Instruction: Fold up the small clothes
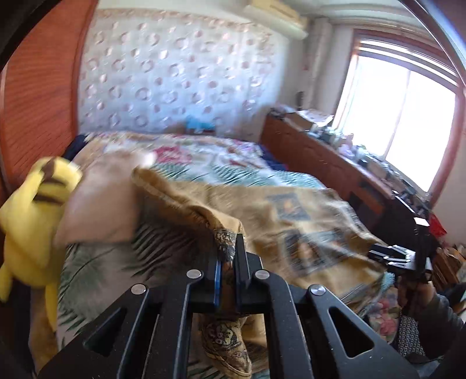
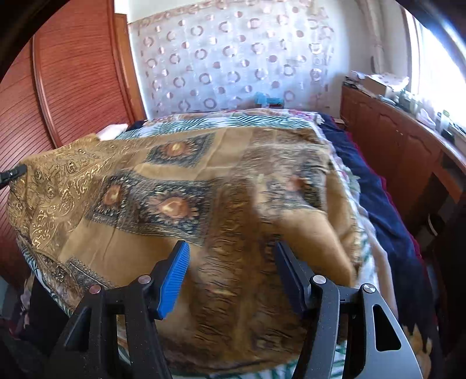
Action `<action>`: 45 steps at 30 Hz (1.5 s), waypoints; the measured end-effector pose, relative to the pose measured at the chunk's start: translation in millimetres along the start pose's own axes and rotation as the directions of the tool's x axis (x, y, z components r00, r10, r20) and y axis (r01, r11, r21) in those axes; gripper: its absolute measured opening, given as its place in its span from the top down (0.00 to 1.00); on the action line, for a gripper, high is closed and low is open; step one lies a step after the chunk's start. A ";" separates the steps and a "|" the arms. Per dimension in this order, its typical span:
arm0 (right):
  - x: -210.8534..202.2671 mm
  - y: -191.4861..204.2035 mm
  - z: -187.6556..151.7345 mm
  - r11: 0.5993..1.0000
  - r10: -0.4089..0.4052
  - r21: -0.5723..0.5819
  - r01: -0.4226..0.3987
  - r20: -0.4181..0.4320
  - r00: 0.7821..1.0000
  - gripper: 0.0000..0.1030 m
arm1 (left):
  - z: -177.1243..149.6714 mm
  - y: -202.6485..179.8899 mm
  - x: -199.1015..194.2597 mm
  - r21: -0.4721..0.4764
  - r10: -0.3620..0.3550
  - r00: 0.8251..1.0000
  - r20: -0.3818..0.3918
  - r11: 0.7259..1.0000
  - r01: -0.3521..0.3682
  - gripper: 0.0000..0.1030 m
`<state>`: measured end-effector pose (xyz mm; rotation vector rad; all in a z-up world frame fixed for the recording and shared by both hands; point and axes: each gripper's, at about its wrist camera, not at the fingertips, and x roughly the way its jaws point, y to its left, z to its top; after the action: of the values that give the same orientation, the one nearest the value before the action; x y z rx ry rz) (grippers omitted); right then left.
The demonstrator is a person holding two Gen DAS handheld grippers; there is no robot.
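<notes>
A bed (image 1: pixel 204 163) fills the middle of the room, spread with a leaf-and-flower patterned cover (image 2: pixel 180 124). Behind it the wall (image 1: pixel 174 73) is hung with pale fabric printed with rings and dots. To the left stands reddish-brown ribbed wooden panelling (image 2: pixel 72 81). Along the right side runs a low wooden cabinet (image 2: pixel 393 140), its top crowded with boxes and small items too blurred to name. Above it a wood-framed window (image 1: pixel 407 116) lets in strong daylight that washes out the panes. High on the wall hangs what looks like an air conditioner (image 1: pixel 276 17). A dark blue blanket (image 2: pixel 378 198) lies along the bed's right edge.
</notes>
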<state>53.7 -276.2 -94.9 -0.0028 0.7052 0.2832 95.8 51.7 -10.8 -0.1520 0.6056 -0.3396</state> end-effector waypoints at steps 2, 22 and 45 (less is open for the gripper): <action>-3.6 -2.8 -0.9 1.000 -0.007 0.002 0.007 0.003 1.000 0.39 | 9.8 -18.2 6.3 0.026 -0.036 0.999 0.007 0.999 0.036 0.93; -42.5 -15.3 -28.7 0.999 -0.039 0.037 0.036 0.085 0.996 0.39 | 78.2 -189.5 61.5 0.242 -0.325 0.944 -0.057 0.913 0.329 0.93; -52.5 -16.2 -33.9 0.997 -0.048 0.068 0.041 0.107 0.993 0.39 | 53.7 -249.7 94.8 0.365 -0.278 0.946 -0.168 0.874 0.322 0.85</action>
<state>-1.8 -308.5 -88.7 0.0593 0.6057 0.2159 133.1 -213.0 41.9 0.1594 0.6126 -0.7692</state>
